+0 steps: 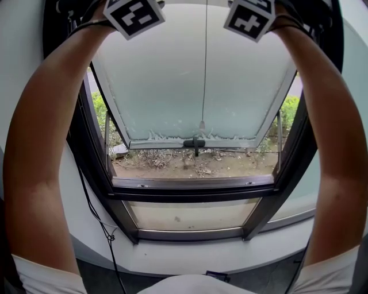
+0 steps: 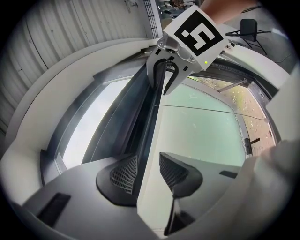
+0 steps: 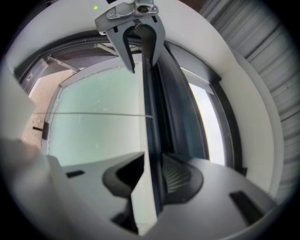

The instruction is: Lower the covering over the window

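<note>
The window covering's white bottom bar (image 2: 149, 197) runs along the top of the window and passes through both grippers. My left gripper (image 2: 147, 171) is open, its mesh pads standing close on either side of the bar. My right gripper (image 3: 152, 174) is shut on the same bar (image 3: 143, 206). In the left gripper view, the right gripper (image 2: 165, 77) straddles the bar further along. In the head view both arms reach up, and only the marker cubes (image 1: 133, 14) show at the top edge. A thin pull cord (image 1: 204, 69) hangs down the middle of the window.
The frosted pane (image 1: 172, 86) is tilted open outward, with soil and green bushes beyond it. A dark handle (image 1: 195, 143) sits at its lower edge. The dark window frame (image 1: 190, 184) and a white sill lie below. A black cable (image 1: 95, 212) hangs at the lower left.
</note>
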### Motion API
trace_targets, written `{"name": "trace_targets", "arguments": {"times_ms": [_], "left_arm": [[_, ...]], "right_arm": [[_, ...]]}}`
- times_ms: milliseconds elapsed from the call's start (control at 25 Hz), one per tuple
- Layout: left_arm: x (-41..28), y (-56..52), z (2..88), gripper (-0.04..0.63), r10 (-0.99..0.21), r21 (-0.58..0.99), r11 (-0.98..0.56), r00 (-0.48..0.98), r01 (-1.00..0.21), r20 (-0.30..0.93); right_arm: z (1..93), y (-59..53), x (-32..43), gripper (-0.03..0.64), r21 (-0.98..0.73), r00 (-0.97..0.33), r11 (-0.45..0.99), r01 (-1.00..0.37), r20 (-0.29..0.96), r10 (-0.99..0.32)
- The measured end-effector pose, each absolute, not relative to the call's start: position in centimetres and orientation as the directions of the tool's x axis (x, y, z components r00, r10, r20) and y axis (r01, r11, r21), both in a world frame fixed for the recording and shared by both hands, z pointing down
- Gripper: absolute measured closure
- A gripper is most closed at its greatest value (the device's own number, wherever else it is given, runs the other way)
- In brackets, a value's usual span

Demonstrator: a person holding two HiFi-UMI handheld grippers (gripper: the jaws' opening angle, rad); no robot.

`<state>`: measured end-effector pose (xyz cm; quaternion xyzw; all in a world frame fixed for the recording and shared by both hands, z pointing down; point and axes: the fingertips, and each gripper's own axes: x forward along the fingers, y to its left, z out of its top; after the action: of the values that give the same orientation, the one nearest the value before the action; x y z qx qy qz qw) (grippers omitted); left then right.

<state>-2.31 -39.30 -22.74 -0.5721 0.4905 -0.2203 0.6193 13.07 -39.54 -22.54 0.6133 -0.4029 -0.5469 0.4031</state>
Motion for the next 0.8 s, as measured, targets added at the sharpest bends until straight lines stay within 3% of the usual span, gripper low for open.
{"name": "trace_targets", "arguments": {"times_ms": [800], "left_arm": [[-1.7,-41.2,-21.3,0.449,-0.88,-0.948,0.156,0.397,-0.276,-0.26]], "right_arm": [[-21.5,-40.1,12.9,0.513,0.965,0.124,-0.262,-0.003,-0.26,-0.958]]}}
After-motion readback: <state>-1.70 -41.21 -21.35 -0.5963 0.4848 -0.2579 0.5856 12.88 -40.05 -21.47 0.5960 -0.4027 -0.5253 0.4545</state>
